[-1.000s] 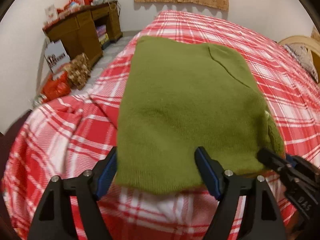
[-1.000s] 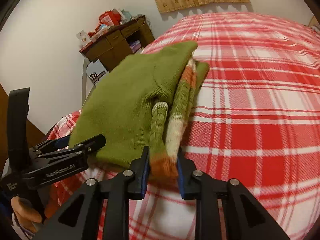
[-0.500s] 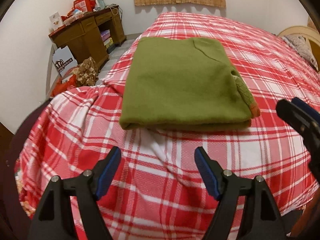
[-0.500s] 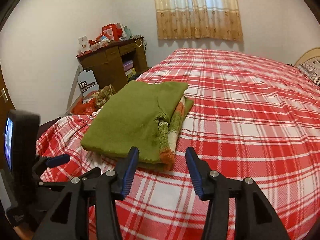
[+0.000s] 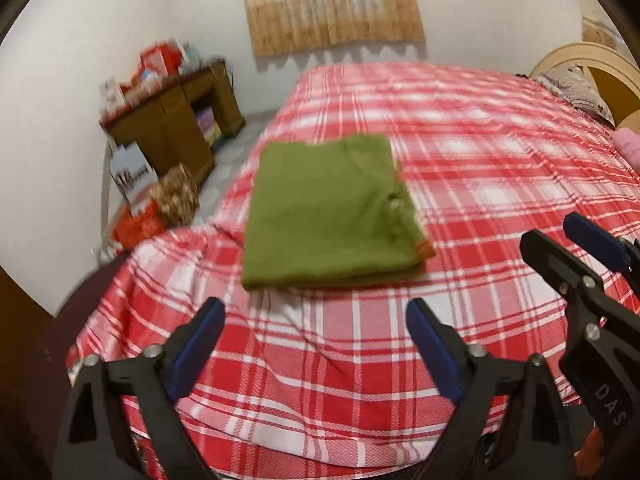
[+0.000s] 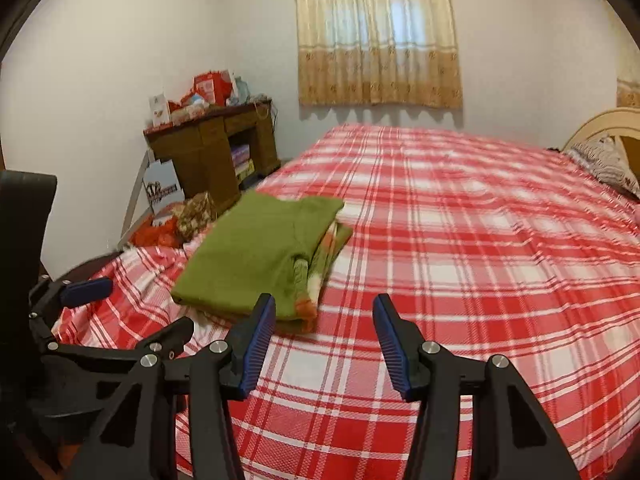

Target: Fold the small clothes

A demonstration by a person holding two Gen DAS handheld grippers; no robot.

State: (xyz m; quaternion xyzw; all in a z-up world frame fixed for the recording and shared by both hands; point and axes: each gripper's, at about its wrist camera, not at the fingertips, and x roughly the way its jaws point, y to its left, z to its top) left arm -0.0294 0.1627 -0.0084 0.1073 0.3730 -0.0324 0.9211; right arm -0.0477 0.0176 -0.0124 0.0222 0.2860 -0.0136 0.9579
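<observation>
A green knit sweater [image 5: 328,208] lies folded into a flat rectangle on the red plaid bed [image 5: 460,168], near its left front corner. Its striped orange and white cuffs show at the right edge in the right wrist view [image 6: 256,252]. My left gripper [image 5: 316,320] is open and empty, held back from the sweater's near edge. My right gripper [image 6: 324,320] is open and empty, just short of the sweater's near right corner. The right gripper also shows at the right in the left wrist view [image 5: 560,236], and the left gripper at the lower left in the right wrist view [image 6: 132,308].
A wooden desk [image 6: 212,152] with boxes on top stands by the left wall, with bags [image 5: 160,204] on the floor beside it. A curtain [image 6: 376,36] hangs on the far wall. A headboard and pillow [image 6: 600,160] are at the far right.
Both grippers let go of the sweater and pulled back and up from it. The right gripper opened off the cuffs. The sweater stays folded on the bed.
</observation>
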